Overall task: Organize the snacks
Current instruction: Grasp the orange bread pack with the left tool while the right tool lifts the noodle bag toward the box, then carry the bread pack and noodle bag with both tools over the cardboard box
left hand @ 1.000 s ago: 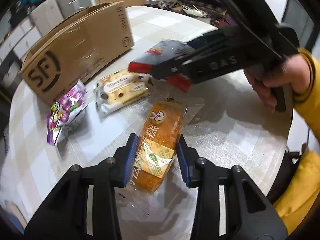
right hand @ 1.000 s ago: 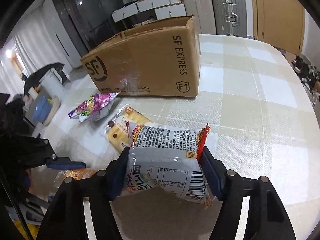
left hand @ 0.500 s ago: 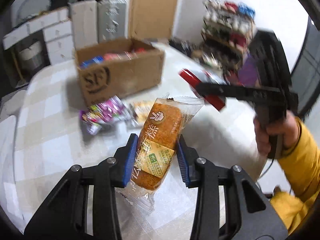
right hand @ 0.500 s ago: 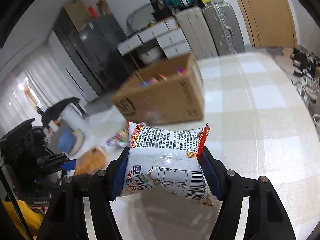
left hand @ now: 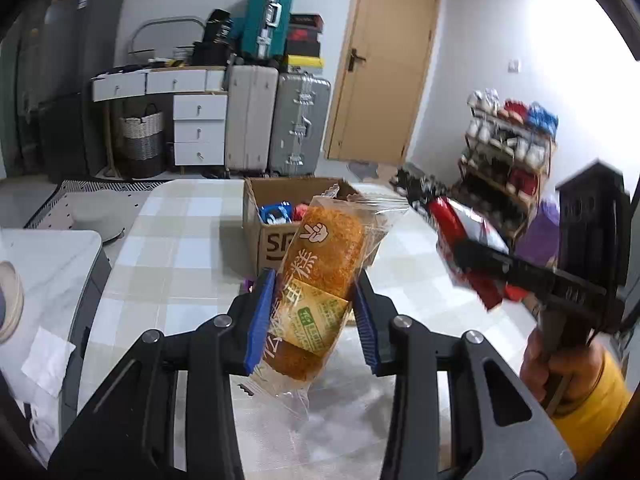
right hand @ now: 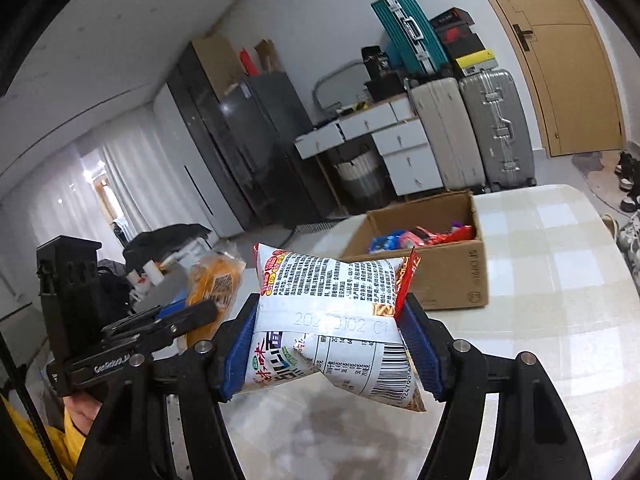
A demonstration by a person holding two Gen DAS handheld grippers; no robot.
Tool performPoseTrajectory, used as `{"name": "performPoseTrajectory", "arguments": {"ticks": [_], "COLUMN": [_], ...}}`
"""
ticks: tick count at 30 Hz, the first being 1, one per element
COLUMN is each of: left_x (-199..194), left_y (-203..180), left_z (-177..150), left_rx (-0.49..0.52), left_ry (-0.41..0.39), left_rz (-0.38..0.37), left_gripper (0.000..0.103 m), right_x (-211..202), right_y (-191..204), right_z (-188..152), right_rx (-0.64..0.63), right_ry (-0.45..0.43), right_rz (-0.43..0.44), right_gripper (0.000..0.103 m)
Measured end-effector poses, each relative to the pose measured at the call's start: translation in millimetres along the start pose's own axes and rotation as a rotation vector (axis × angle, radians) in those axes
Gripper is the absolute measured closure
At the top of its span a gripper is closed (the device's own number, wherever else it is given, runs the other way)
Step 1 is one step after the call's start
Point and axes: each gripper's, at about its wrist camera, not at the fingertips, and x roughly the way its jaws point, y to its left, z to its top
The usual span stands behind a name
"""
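Both grippers are higher now than 1 second ago: then the orange cake lay on the table and the box side filled the views, now both snacks hang in the air and the open top of the box is visible.

The left gripper holds the orange cake in a clear plastic wrapper between its 2 blue pads, closed to a narrow gap around the cake's lower half. The cake stands tilted, its top leaning to the right. The right gripper clamps the white and red noodle snack bag at about half of its opening, and the bag bulges between the pads.

On the far side of the checked beige table stands the brown cardboard box with black print, open, with red and blue packets inside. In the left view, a hand with a yellow sleeve holds the right gripper at the right edge, apart from the cake.
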Motion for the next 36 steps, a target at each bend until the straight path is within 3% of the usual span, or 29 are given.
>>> {"name": "performPoseTrajectory", "arguments": {"ticks": [5,14,21,28,36], "left_x": [-31,-43,-8,31,112], "left_y": [-2,-2,2,2,6], "left_z": [0,13,47,102,160], "left_rx": [-0.009,-0.033,-0.022,0.009,0.016], "left_ry": [-0.030,-0.063,-0.075,-0.091,0.008], "left_rz": [-0.001,-0.010,-0.008,-0.011,-0.033], "left_gripper": [0.068,0.068,0.068,0.068,0.068], "right_x": [-8,-22,-20,-3,41], "right_y": [19,34,32,18,-6], "right_z": [-7,9,41,86,145], "right_rx": [-0.028,-0.077,-0.113,-0.123,-0.133], "right_ry": [-0.015,-0.065,-0.105,-0.125,-0.109], "right_rz": [0.000,-0.019,-0.030,-0.038,-0.068], "right_gripper": [0.035,0.035,0.035,0.035,0.035]}}
